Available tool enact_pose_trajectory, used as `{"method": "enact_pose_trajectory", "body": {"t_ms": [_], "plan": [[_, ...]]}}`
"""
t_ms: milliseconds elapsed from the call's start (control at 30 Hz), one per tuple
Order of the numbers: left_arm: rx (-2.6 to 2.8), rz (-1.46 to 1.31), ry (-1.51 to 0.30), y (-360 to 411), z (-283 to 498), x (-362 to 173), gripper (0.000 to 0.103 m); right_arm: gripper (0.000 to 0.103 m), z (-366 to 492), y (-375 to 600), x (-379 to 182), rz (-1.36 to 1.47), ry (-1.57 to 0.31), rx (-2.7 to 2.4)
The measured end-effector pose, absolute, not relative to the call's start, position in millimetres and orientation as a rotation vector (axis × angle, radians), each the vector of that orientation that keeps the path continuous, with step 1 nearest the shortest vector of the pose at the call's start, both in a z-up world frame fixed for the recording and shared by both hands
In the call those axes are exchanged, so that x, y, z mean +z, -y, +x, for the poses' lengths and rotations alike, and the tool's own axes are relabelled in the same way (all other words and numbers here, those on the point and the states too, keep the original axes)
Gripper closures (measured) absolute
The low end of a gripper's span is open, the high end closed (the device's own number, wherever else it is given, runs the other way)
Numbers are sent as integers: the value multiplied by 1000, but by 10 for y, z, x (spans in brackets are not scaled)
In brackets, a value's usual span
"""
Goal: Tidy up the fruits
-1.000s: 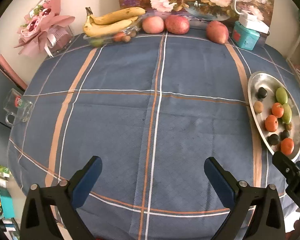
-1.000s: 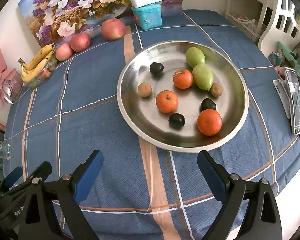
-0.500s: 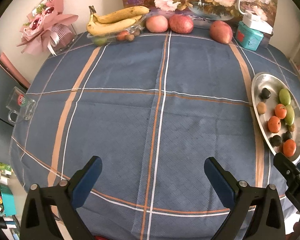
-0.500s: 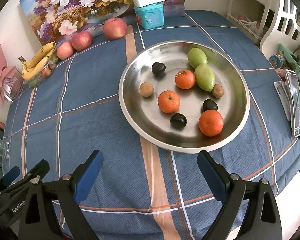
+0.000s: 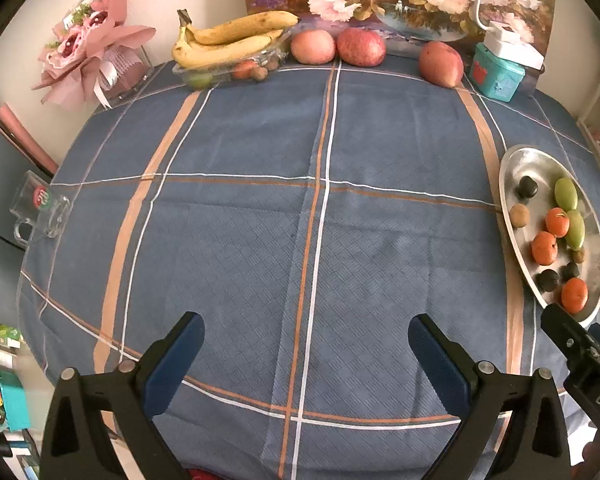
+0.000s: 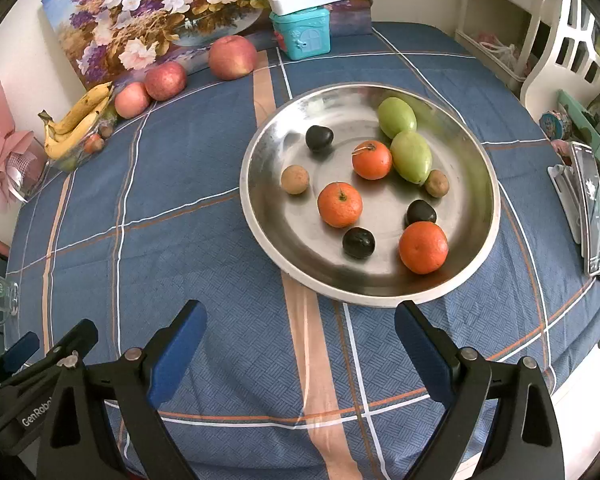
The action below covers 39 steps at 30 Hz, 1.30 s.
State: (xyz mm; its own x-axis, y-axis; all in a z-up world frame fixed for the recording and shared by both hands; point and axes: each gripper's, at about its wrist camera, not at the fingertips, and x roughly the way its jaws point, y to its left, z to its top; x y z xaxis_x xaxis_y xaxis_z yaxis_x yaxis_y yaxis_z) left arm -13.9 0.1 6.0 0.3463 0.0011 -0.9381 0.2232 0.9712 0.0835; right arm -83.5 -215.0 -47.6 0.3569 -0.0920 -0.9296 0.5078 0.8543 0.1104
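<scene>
A round steel plate [image 6: 260,216] lies on the blue checked tablecloth; it also shows at the right in the left wrist view [image 5: 516,168]. It holds three oranges [image 6: 339,205], two green fruits [image 6: 411,156], dark plums [image 6: 359,242] and small brown fruits [image 6: 295,179]. A clear tray with bananas [image 5: 228,38] and three red apples [image 5: 361,47] stand at the table's far edge. My right gripper [image 6: 300,344] is open and empty just short of the plate's near rim. My left gripper [image 5: 306,356] is open and empty over the cloth near the front edge.
A pink bouquet [image 5: 88,56] stands at the far left. A teal box [image 5: 498,74] with a white power strip is at the back right. A clear mug [image 5: 40,210] sits at the left edge. A phone [image 6: 588,204] lies at the right edge.
Both views have shifted slightly: the plate and the back fruits sit a little lower and nearer. Both grippers stay open and empty.
</scene>
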Motion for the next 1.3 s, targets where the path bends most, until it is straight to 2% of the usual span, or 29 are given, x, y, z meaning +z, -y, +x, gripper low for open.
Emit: {"method": "enact_pose_trajectory", "body": {"t_ms": [1300], "plan": [[-131,194,-1209,-8,-201,105,0,8,-837,2138,-519,406,-1164,-404]]}}
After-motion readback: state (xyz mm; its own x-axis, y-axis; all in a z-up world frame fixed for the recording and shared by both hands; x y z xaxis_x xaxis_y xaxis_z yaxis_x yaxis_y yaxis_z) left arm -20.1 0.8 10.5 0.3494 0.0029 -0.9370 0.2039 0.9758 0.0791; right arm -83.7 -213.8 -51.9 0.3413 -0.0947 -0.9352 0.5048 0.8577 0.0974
